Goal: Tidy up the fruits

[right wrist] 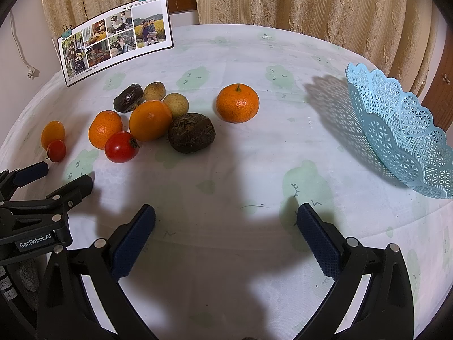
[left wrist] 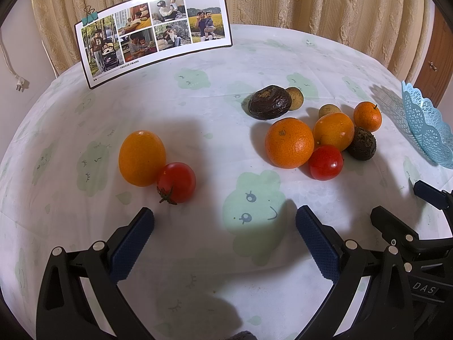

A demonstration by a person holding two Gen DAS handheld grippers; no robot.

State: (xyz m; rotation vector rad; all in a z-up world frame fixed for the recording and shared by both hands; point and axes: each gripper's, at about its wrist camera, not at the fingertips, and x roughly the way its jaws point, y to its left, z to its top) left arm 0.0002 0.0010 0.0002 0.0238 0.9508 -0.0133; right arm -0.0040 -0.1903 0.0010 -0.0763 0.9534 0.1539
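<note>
Fruits lie on a white patterned tablecloth. In the left wrist view an oval orange fruit (left wrist: 142, 158) touches a red tomato (left wrist: 176, 182) just ahead of my open, empty left gripper (left wrist: 225, 221). To the right is a cluster: a large orange (left wrist: 289, 142), a second tomato (left wrist: 325, 162), more oranges and dark wrinkled fruits (left wrist: 269, 102). In the right wrist view my right gripper (right wrist: 226, 218) is open and empty over bare cloth. A tangerine (right wrist: 237, 102) and a dark fruit (right wrist: 191, 132) lie ahead. A light blue lattice basket (right wrist: 402, 133) stands at the right.
A photo collage card (left wrist: 153, 32) held by binder clips stands at the table's back left. Beige curtains hang behind the table. The left gripper's fingers (right wrist: 31, 173) show at the left edge of the right wrist view. The round table edge curves close at both sides.
</note>
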